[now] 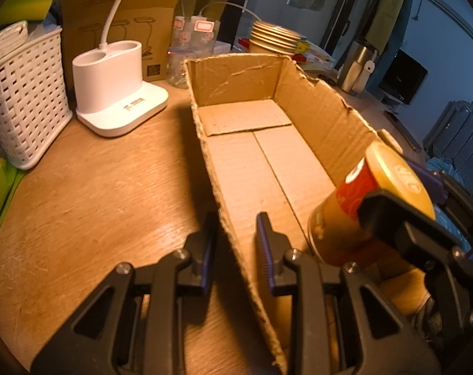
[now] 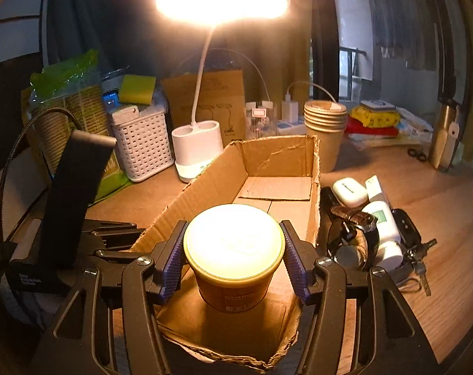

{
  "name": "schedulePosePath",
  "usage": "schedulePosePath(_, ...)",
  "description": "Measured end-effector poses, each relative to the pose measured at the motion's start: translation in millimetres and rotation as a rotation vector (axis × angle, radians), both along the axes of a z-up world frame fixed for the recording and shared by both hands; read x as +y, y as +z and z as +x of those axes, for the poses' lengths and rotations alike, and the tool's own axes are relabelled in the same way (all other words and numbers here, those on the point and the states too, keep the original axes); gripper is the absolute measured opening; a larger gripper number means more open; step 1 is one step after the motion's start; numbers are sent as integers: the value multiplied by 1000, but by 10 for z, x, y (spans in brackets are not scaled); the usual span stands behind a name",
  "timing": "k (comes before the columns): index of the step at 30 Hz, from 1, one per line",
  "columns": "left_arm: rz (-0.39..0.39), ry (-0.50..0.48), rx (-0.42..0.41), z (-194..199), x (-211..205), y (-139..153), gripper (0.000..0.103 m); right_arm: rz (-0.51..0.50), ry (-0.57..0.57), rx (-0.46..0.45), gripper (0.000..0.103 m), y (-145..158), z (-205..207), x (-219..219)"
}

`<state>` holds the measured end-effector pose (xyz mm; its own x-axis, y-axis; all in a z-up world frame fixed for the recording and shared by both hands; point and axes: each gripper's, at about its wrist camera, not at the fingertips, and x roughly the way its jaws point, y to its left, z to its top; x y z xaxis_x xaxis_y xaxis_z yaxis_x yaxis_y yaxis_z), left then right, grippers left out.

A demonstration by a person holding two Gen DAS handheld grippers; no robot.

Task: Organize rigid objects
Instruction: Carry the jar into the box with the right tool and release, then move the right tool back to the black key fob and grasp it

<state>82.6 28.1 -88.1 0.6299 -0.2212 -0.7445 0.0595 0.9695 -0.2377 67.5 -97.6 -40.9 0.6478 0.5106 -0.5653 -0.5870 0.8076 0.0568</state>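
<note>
Tub going into the box

The tub, gold and red, is clamped between the pads of the right hand-held gripper and hangs tilted over the near end of the cardboard box on the bench. The left hand-held gripper is pinched on the box's side wall, steadying it. Placing is in hand; next it likely needs lowering to the floor before release. Only the right view shows the watch, bottle and keys waiting beside the box.
</note>
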Motion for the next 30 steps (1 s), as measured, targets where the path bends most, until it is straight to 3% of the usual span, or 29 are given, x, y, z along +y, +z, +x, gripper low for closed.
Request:
schedulePosePath(8, -1, -2, -4, -15, -6, 9, 27, 0, 5, 24, 61, -32, 18, -14)
schedulePosePath(12, -2, -3, -5, -23, -21, 18, 27, 20, 20, 38, 68, -24, 17, -48)
schedulePosePath(21, -3, -2, -5, -23, -17, 20, 27, 75, -16, -48, 68, 191, -70, -235)
schedulePosePath(30, -3, -2, -5, -23, -19, 19, 27, 100, -155, -95, 69, 313, 36, -677)
